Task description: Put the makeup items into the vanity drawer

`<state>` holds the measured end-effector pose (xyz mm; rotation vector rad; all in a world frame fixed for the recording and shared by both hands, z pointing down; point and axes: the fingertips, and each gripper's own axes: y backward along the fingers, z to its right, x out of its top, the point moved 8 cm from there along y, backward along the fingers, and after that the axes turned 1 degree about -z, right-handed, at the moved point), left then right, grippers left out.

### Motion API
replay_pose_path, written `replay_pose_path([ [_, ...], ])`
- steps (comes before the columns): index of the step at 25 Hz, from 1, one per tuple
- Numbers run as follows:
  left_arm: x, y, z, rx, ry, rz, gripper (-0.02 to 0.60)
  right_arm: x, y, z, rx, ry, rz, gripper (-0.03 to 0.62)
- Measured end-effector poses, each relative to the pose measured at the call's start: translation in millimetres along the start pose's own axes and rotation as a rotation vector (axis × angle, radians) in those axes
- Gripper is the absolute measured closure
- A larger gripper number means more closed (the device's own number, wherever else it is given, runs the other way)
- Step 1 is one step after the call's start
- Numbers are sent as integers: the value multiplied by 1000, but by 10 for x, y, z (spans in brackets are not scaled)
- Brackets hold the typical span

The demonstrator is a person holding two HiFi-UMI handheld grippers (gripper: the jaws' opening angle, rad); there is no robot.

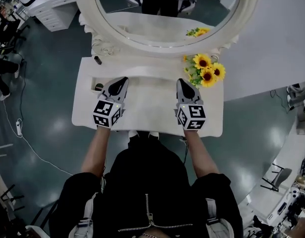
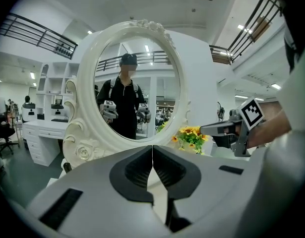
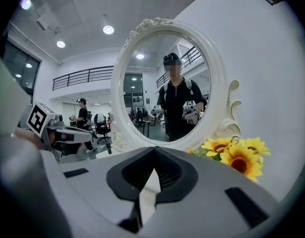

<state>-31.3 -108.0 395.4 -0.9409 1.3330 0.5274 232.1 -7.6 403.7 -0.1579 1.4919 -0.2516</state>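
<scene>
Both grippers hover over the white vanity top (image 1: 150,110), pointing at the oval mirror (image 1: 167,14). My left gripper (image 1: 124,79) is shut with nothing in it; its jaws meet tip to tip in the left gripper view (image 2: 152,152). My right gripper (image 1: 180,81) is also shut and holds nothing, and its pads touch in the right gripper view (image 3: 153,153). A small dark stick-shaped makeup item (image 1: 97,60) stands by the mirror base at the far left. Another small dark round item (image 1: 98,87) lies in a shallow recess just left of the left gripper. No drawer front shows.
A bunch of sunflowers (image 1: 207,71) stands at the table's back right, close to the right gripper. The mirror frame (image 2: 85,133) rises right behind the tabletop. A person's legs and feet are under the front edge. Other white furniture (image 1: 48,4) stands at the far left.
</scene>
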Motion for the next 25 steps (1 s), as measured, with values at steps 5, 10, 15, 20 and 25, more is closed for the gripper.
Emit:
replay_pose_path([
  [5, -3, -8, -7, 9, 2, 0, 560, 39, -13, -36, 19, 13, 16, 589],
  [10, -4, 22, -42, 23, 4, 3, 560, 62, -46, -72, 34, 22, 22, 589],
  [15, 10, 35, -86, 29, 1, 1, 560, 88, -92, -100, 44, 28, 21, 589],
  [20, 7, 53, -139, 34, 3, 3, 560, 98, -126, -137, 49, 34, 19, 589],
  [25, 46, 42, -205, 27, -11, 1, 560, 144, -169, -181, 52, 32, 27, 589],
])
